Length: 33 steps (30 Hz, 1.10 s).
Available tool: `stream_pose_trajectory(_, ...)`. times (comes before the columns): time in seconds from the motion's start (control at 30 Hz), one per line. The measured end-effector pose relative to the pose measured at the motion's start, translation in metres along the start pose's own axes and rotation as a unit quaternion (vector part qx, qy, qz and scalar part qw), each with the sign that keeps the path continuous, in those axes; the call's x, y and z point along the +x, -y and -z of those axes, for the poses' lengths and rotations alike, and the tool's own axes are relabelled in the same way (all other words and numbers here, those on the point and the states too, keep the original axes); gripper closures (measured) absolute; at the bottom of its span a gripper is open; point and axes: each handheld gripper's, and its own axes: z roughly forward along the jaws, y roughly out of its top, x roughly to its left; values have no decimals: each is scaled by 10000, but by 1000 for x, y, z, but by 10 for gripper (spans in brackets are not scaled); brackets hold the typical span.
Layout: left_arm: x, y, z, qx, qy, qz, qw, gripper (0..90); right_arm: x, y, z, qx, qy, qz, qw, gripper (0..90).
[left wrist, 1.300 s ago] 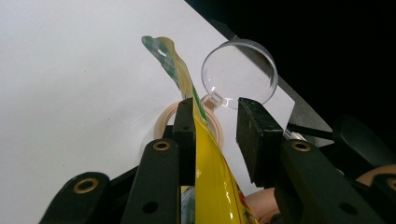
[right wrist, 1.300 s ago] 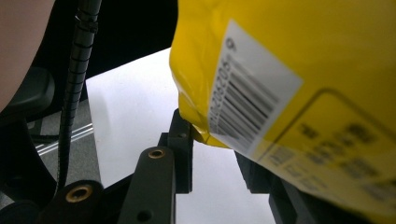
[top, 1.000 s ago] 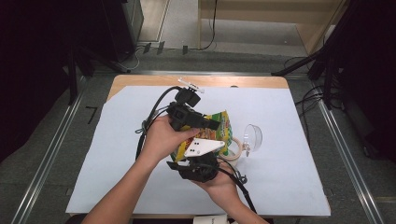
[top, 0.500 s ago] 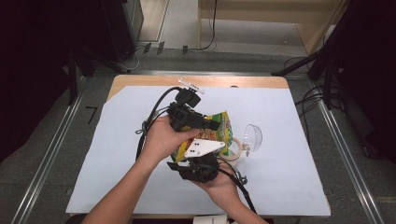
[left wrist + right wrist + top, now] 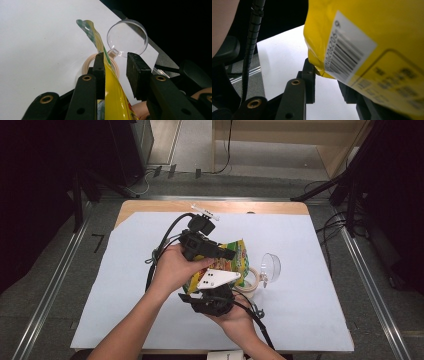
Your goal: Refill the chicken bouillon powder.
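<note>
From above, your left gripper (image 5: 227, 254) and right gripper (image 5: 212, 292) hold the yellow bag (image 5: 235, 262) at the table's (image 5: 125, 285) centre; tape roll (image 5: 255, 279) and clear scoop (image 5: 270, 267) lie at its 3 o'clock.

Left gripper view: your jaws stand apart, the bag's (image 5: 112, 95) edge against one.

Right gripper view: a barcode label (image 5: 347, 55), digits blurred, perhaps "205206"; I cannot tell the grip.

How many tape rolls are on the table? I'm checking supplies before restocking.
1. A tape roll lies flat on the white sheet, beside the clear plastic scoop and under the yellow packet. The packet and hands could hide others.
</note>
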Motion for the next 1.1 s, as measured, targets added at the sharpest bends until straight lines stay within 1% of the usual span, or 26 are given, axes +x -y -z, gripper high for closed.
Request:
stream_pose_trajectory(0.17,0,-1,-1,20,10,-7,10000,703,0,0,0,-14,16,-41,10000,706)
stream_pose_trajectory(0.67,-2,-4,-5,47,62,-78,9999,703,-2,1,3,-45,111,-32,9999,706)
stream_pose_trajectory(0.87,-2,-5,-6,54,69,-84,9999,703,-2,2,4,-12,104,-83,9999,706)
stream_pose_trajectory(1.1,-2,-5,-7,55,72,-88,9999,703,-2,2,5,-28,120,-61,9999,706)
